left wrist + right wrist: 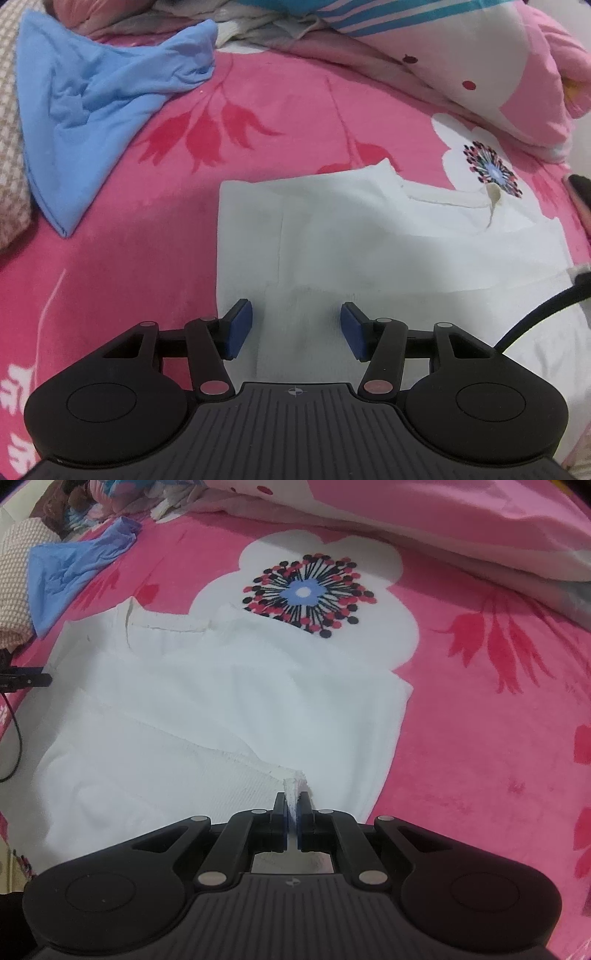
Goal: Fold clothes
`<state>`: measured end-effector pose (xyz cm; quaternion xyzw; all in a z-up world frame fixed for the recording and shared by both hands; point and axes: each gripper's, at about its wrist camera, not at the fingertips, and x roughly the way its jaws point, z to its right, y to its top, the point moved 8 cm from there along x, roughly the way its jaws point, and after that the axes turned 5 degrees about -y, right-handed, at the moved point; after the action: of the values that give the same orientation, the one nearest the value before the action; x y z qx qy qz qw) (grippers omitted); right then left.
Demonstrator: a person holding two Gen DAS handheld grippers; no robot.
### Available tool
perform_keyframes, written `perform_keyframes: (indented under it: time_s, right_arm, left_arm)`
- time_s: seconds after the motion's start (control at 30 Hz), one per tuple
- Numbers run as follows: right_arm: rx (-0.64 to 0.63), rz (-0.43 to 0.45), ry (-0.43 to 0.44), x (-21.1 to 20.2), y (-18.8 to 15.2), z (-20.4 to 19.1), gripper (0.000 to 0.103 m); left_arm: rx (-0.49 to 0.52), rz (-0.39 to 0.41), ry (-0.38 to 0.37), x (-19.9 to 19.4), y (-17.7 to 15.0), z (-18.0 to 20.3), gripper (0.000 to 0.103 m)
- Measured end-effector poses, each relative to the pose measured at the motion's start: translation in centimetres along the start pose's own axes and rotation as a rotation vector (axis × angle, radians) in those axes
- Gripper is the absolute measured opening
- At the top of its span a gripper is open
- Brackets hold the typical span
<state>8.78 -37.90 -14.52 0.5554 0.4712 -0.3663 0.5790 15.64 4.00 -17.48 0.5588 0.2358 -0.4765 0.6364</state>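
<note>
Pink floral bed (155, 206), a white garment (369, 240) spread flat just ahead of both tools.

Right tool (294, 805) pinches a raised hem fold; left tool (296, 326) hangs open above the cloth's near edge. Soft, light, limp fabric: likely best taken at corners or hems.

No readable words, brand names or numbers show up in either view. The only sign is a small round crosshair mark, sitting at the middle of the ribbed dark housing of the left gripper (296, 328), and the same mark sits at the matching spot on the right gripper (294, 805). White shapes at the pink bedspread's (122, 236) lower left edge could be print or pattern, too cut off to tell.
</note>
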Motion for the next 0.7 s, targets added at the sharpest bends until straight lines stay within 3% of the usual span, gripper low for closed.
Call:
perform_keyframes:
  time_s: [0.13,0.3,0.53,0.7]
  right_arm:
    - [0.014,0.037,-0.022,-0.7,0.1,0.2,0.003]
    - [0.026,0.055,-0.024,-1.2,0.0,0.0,0.003]
    - [0.030,0.053,-0.025,-0.5,-0.1,-0.1,0.003]
    - [0.031,0.072,-0.042,-0.7,-0.2,-0.2,0.003]
  left_arm:
    - [0.096,0.019,0.007,-0.7,0.1,1.2,0.043]
    - [0.103,0.032,0.011,-1.1,0.0,1.4,0.034]
    - [0.052,-0.014,0.012,0.1,-0.4,0.5,0.041]
    - [0.130,0.046,0.046,-0.9,0.0,1.4,0.016]
